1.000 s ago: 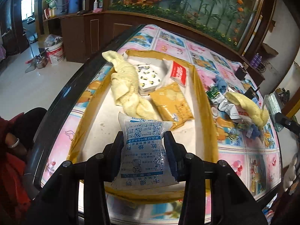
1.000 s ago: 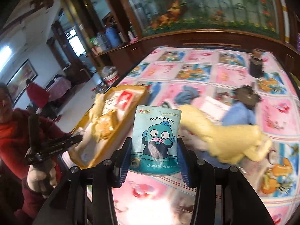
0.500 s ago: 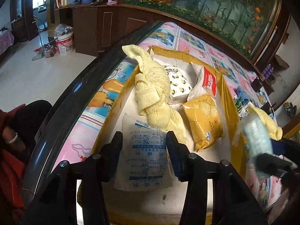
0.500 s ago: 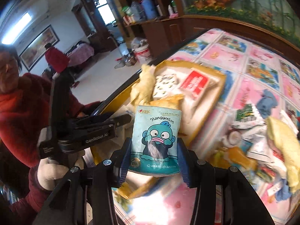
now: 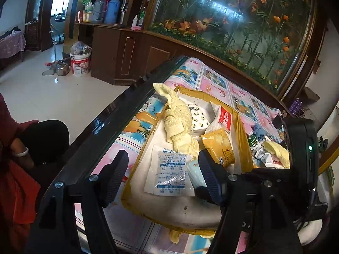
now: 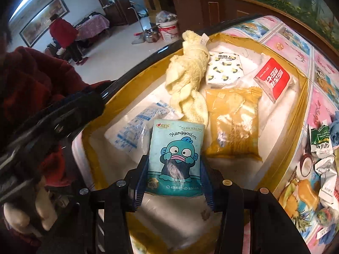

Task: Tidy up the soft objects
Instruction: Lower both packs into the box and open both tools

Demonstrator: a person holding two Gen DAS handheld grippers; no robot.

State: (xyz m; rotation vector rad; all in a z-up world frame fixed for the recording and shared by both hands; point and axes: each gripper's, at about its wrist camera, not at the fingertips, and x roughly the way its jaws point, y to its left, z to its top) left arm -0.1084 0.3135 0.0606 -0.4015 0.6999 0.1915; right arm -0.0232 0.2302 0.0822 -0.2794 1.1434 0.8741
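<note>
The left hand-held gripper [image 5: 163, 169] hung with its jaws wide apart and nothing between them, above the near edge of the yellow-rimmed tray [image 5: 243, 144] on the desk [image 5: 135, 139]. In the tray lay a white sachet with blue print [image 5: 169, 173], a knotted yellow towel [image 5: 178, 122], an orange packet [image 5: 220, 146] and a red-and-white packet [image 5: 224, 118]. The right hand-held gripper's black body [image 5: 296, 169] reached in from the right, a pale blue packet [image 5: 196, 175] at its tip.
</note>
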